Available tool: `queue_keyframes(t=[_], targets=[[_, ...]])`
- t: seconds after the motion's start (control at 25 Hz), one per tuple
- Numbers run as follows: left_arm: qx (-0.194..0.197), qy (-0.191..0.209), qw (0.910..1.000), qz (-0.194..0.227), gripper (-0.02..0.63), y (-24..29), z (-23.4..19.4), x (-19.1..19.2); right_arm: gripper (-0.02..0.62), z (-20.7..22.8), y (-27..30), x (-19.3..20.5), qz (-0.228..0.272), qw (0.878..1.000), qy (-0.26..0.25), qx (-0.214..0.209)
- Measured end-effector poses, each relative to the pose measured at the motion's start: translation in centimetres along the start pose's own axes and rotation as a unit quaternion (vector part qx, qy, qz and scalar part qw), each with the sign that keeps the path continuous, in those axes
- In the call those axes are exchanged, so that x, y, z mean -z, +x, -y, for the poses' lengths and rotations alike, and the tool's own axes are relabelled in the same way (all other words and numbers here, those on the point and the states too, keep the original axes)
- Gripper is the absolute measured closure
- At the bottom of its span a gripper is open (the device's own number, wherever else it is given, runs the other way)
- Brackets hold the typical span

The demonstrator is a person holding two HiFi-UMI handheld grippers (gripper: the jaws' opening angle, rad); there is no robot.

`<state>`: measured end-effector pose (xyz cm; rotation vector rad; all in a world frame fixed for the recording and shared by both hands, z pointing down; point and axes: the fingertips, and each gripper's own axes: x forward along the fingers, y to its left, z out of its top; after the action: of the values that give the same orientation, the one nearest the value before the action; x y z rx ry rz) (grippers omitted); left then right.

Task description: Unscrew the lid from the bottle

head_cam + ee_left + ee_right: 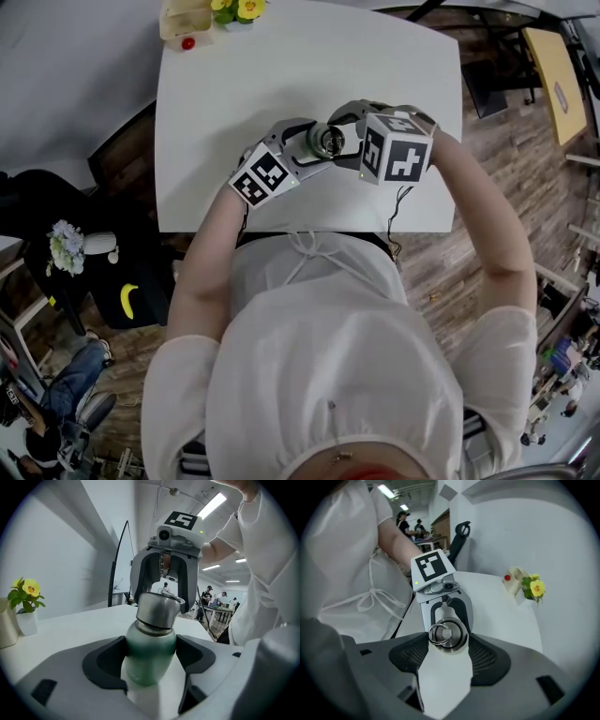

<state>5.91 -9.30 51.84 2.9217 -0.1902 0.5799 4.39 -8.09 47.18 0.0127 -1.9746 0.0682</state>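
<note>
A small bottle with a green body (149,660) and a steel lid (157,613) stands on the white table (281,66). My left gripper (151,667) comes in from the side and is shut on the green body, with the dark pads (110,663) pressing both sides. Pointing steeply down from above, my right gripper (447,641) has its ribbed pads (487,656) closed against the steel lid (447,634), whose ring handle lies flat on top. In the head view the lid (327,141) shows between the two grippers, near the table's front edge.
At the far left corner of the table stand a cream box with a red button (185,21) and a small pot of yellow flowers (236,9). A chair (459,538) stands beyond the table. Floor and desks with people lie to the right.
</note>
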Motion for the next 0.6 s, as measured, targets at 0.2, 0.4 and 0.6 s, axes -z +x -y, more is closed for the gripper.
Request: queue_keyframes(t=[0.2,0.4,0.6], targets=[[0.0,0.0,1.0,0.0,0.253,0.0,-0.1,0.0,0.259,0.2,-1.5,-1.0,0.09,0.981,0.167,0.029],[-0.003,0.0,1.0,0.0,0.253,-0.2,-0.1,0.0,0.253,0.2,-0.2,-1.2,0.092,0.957,0.26,0.088],[-0.003,-0.003,1.0,0.001,0.253,-0.1,-0.1,0.0,0.334,1.1,0.3,-0.8,0.072,0.942,0.298,0.134]])
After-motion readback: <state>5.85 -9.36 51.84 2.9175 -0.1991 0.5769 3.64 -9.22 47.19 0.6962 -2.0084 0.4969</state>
